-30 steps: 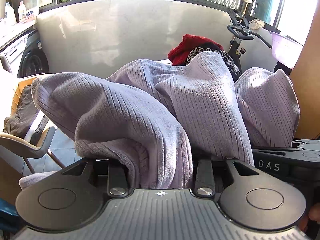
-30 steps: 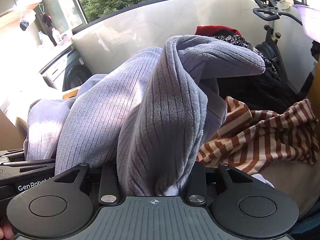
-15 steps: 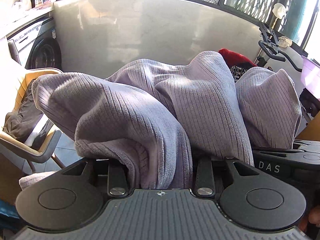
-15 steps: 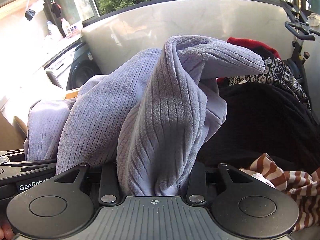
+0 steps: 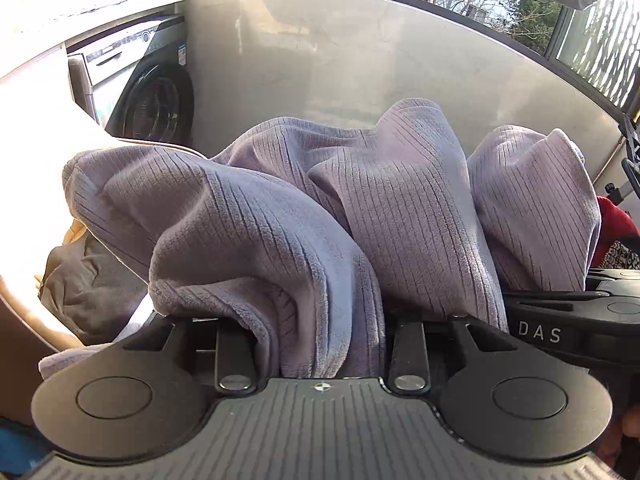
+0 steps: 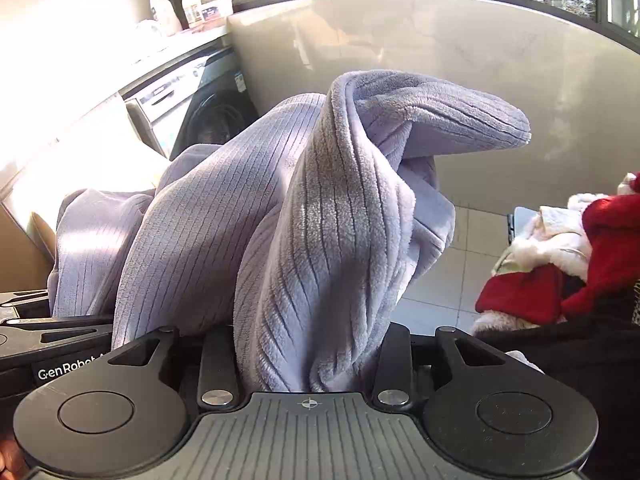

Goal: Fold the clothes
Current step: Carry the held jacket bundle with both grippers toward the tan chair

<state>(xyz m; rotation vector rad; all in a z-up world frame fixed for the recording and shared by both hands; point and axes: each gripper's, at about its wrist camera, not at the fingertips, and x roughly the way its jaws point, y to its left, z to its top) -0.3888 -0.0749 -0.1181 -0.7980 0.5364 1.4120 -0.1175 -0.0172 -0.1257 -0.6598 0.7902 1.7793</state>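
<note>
The purple fleece [image 5: 280,240] is big, soft and floppy, and it looks thick and a little heavy. It will sag and bunch wherever nothing holds it up. An edge or a corner is likely the best place to hold, so it can hang flat.

The left gripper [image 5: 320,344] has its fingers clamped on a thick bunch, and the cloth piles up in front of them. The right gripper [image 6: 310,356] is clamped on another bunch, with a flap [image 6: 440,116] curling over past its fingers.

The cloth covers all the finger ends. I cannot tell what kind of clothing it is, or what lies under it. The red clothes [image 6: 600,248] to the right of the right fingers are cut off
</note>
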